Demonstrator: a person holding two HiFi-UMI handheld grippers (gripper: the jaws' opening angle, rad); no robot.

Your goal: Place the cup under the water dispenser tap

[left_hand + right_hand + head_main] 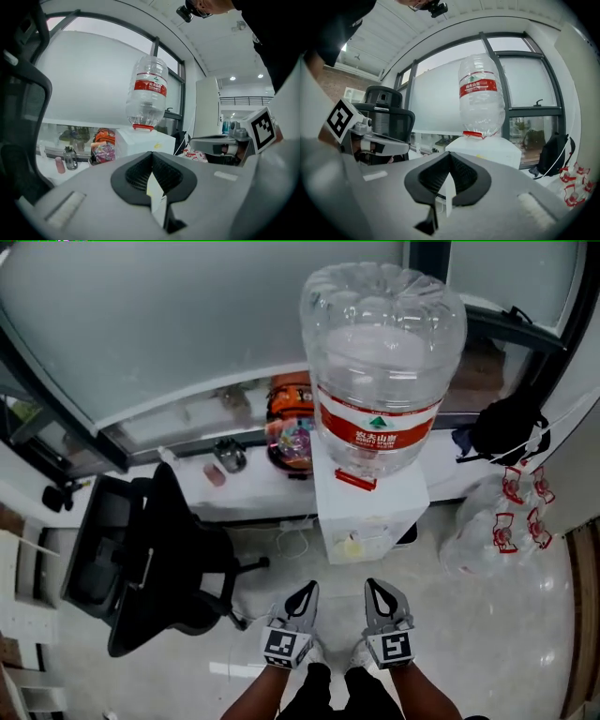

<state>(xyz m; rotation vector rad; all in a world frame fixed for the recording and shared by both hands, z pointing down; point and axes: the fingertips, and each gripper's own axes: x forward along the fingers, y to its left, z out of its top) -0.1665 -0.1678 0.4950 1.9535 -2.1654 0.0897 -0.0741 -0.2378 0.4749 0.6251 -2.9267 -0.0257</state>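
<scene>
The left gripper (pixel 303 594) and right gripper (pixel 381 591) hang side by side before the water dispenser (pixel 370 512) at the floor's far edge. Jaws are pressed together on nothing, seemingly poised to start, and no cup shows in any view.

The water dispenser (pixel 370 512) stands in the middle, in front of a long worktop (pixel 253 491) that runs under the window (pixel 169 324). A large water bottle (pixel 382 362) sits upside down on top of it. On the worktop, to the left of the dispenser, are a bag (pixel 291 423) and, further left, a small bottle (pixel 228 456). An office chair (pixel 141 549) stands on the floor (pixel 487 643) at the left. At the right, a backpack (pixel 506 427) lies on the worktop, with plastic bags (pixel 497 521) on the floor below it. The left gripper (pixel 309 589) and the right gripper (pixel 373 585) are side by side in front of the dispenser.
</scene>
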